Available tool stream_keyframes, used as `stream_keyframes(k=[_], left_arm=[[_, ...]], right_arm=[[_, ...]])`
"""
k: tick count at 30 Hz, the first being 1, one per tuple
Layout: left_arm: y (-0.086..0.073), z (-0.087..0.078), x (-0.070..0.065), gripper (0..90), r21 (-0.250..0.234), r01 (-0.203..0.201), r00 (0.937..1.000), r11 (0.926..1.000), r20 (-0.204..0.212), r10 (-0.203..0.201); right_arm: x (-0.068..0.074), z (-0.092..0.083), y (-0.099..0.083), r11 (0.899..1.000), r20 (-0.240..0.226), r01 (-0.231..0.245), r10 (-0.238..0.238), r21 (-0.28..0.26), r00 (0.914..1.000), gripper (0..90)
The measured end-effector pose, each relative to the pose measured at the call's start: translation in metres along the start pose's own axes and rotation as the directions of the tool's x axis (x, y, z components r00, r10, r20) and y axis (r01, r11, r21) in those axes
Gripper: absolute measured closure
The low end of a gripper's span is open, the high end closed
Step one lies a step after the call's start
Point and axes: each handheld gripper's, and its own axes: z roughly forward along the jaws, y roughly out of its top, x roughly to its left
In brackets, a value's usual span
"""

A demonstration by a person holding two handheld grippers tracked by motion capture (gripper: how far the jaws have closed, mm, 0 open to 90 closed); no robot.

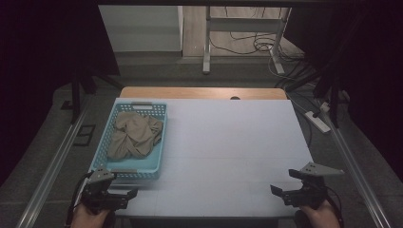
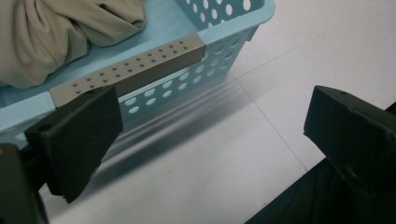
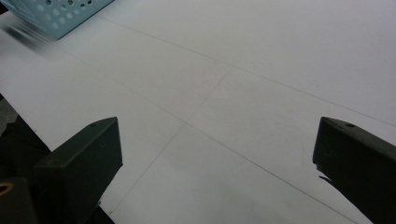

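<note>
Both grippers wait, jaws apart, at the table's near edge.

The cloth point(image 1: 135, 135) lies crumpled in the basket point(image 1: 117, 112), at 1 o'clock from the left gripper point(image 1: 132, 194), the nearer one, which holds nothing; basket's long axis runs 12 to 6. The right gripper point(image 1: 277, 191) is well apart, also empty. No writing is readable.

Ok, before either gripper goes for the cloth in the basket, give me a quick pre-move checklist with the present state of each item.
1. Left gripper jaws open, nothing between them: ok.
2. Right gripper jaws open, nothing between them: ok.
3. Beige cloth lies wholly inside the blue basket: ok.
4. Basket sits flat on the white table: ok.
5. Grey handle on the near rim is free, untouched: ok.
6. Whether the cloth is snagged in the basket holes: cannot tell.
</note>
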Motion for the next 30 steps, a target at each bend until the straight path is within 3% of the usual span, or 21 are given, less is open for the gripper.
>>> stream_keyframes(k=[11,17,20,24,26,30], left_arm=[[-0.0008,-0.0020,0.0020,1.6,-0.015,0.015,0.9999,0.9998,0.008,-0.015],[0.0001,-0.0007,-0.0012,2.1,-0.001,-0.011,0.9999,0.9999,-0.007,0.011],[0.0003,-0.0005,-0.0004,3.3,-0.001,-0.012,0.9999,0.9999,0.011,0.012],[-0.0002,-0.0014,0.0044,5.3,-0.009,0.001,0.9972,1.0000,0.074,0.000],[-0.0002,-0.0017,0.0046,6.1,-0.008,-0.006,0.9962,1.0000,0.087,0.006],[-0.0001,-0.0021,0.0029,4.9,-0.014,-0.013,0.9973,0.9998,0.072,0.014]], right_arm=[[0.0000,0.0014,0.0003,1.000,0.000,0.002,-0.002,0.011,1.0000,1.6],[-0.0016,0.0003,-0.0001,1.000,-0.012,-0.007,0.007,0.004,0.9999,1.6],[-0.0020,0.0000,-0.0003,1.000,-0.016,-0.015,0.015,0.003,0.9998,1.6],[-0.0020,0.0000,-0.0003,1.000,-0.020,-0.015,0.015,0.003,0.9997,1.6],[-0.0021,0.0002,-0.0002,1.000,-0.021,-0.014,0.014,0.007,0.9997,1.6],[-0.0020,0.0002,-0.0002,1.000,-0.021,-0.012,0.012,0.007,0.9997,1.7]])
